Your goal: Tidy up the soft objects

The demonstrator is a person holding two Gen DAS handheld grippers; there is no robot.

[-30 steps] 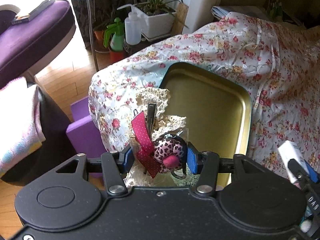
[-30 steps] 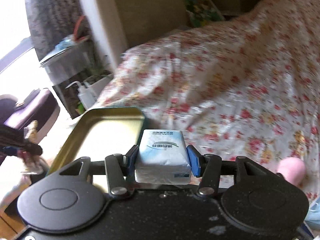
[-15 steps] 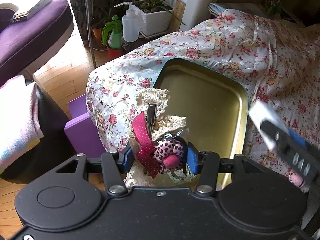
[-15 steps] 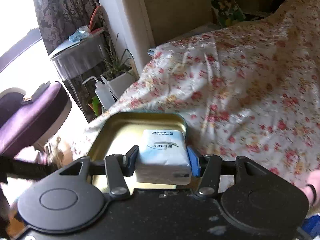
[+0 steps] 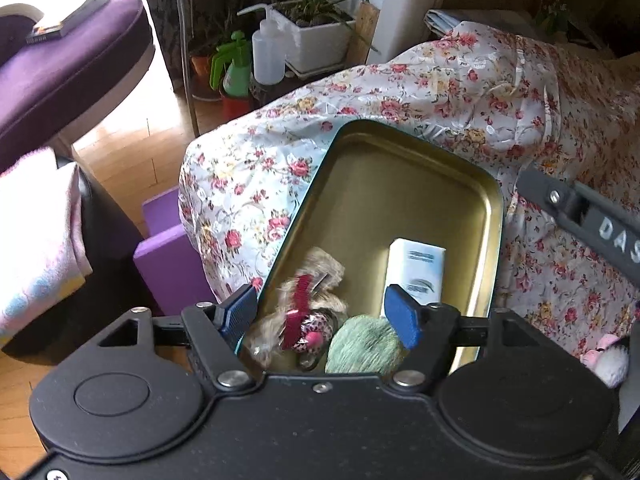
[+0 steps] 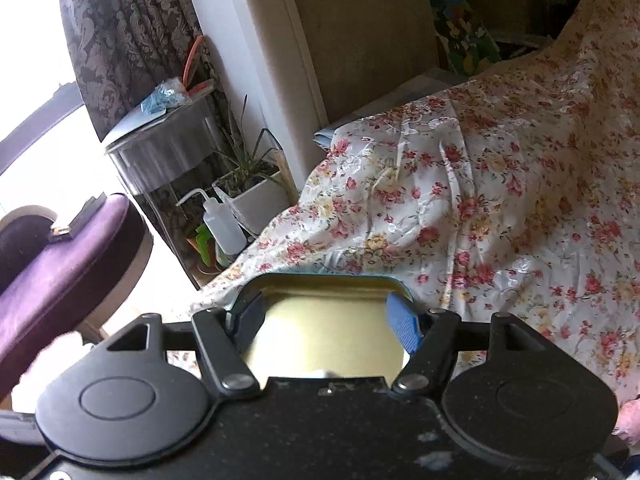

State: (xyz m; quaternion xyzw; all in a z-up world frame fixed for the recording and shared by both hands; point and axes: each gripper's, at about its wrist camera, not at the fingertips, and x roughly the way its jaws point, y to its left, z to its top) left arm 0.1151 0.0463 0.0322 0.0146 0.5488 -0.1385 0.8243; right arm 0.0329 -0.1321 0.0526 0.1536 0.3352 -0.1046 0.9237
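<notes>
A gold metal tray (image 5: 490, 216) lies on the floral bedspread (image 5: 460, 92). In it are a white tissue pack (image 5: 416, 268), a green fuzzy ball (image 5: 362, 346) and a lace packet with a red ribbon and a leopard bow (image 5: 302, 312), blurred. My left gripper (image 5: 322, 314) hangs over the tray's near end, its jaws opening, the pads clear of the packet below. My right gripper (image 6: 326, 322) is over the tray (image 6: 320, 278) too, its jaws opening with nothing between them. In the left wrist view the right gripper's body (image 5: 592, 224) shows at the right.
A pink and white plush (image 5: 604, 360) lies on the bedspread right of the tray. Purple blocks (image 5: 168, 256) stand on the wood floor by the bed's corner. Beyond are a purple chair (image 5: 60, 60), a squeeze bottle (image 5: 268, 56), a green sprayer (image 5: 230, 68) and a planter (image 5: 316, 40).
The left gripper let go of the lace packet, which dropped into the tray. The right gripper came over the tray and released the tissue pack, which now lies in it.
</notes>
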